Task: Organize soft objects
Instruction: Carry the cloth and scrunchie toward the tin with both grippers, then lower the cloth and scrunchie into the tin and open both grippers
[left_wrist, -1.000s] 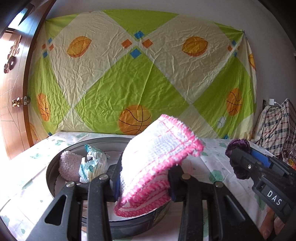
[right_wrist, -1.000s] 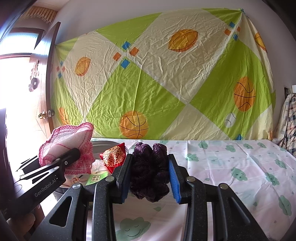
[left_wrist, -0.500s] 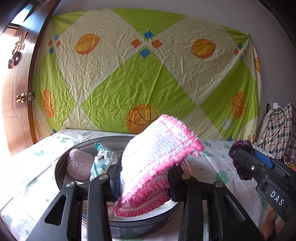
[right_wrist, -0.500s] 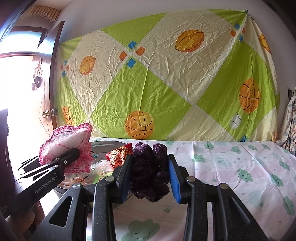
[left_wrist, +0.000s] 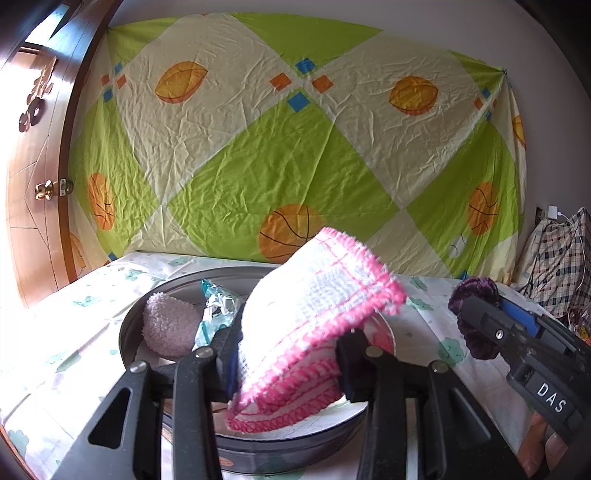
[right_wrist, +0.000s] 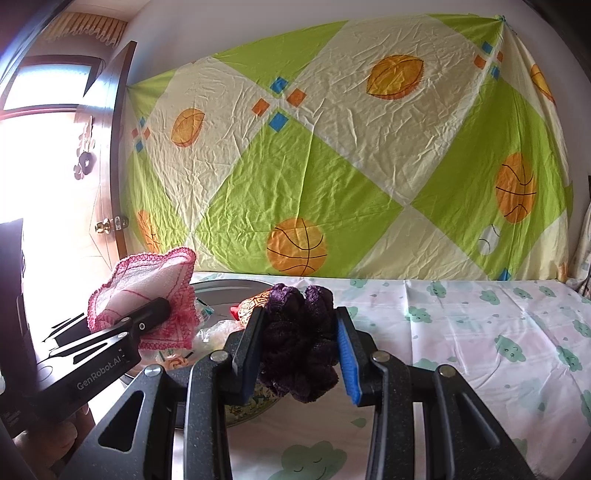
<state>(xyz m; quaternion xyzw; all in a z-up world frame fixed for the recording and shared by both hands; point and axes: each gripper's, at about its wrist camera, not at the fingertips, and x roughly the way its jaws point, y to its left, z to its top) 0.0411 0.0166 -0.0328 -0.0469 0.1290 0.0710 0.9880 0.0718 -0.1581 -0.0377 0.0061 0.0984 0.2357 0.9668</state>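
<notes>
A folded white cloth with pink crochet edging (left_wrist: 314, 302) sticks up from my left gripper (left_wrist: 288, 354), which is shut on it just above a round metal tin (left_wrist: 127, 332). Inside the tin lie a pale pink fuzzy item (left_wrist: 166, 326) and a crinkled teal packet (left_wrist: 216, 310). My right gripper (right_wrist: 300, 350) is shut on a dark purple fuzzy bundle (right_wrist: 299, 332), held to the right of the tin (right_wrist: 229, 286). A red-orange patterned pouch (right_wrist: 251, 304) peeks from the tin behind it. The right wrist view shows the left gripper (right_wrist: 159, 306) and its cloth (right_wrist: 147, 280) at the left.
A cloud-print sheet (right_wrist: 480, 332) covers the surface, which stretches away to the right. A green and cream sheet (left_wrist: 277, 147) hangs on the back wall. A wooden door (left_wrist: 33, 184) stands at the left and a plaid bag (left_wrist: 554, 258) at the far right.
Both views have drifted only slightly. Each gripper keeps the same hold, the cloth over the tin and the purple bundle beside it.
</notes>
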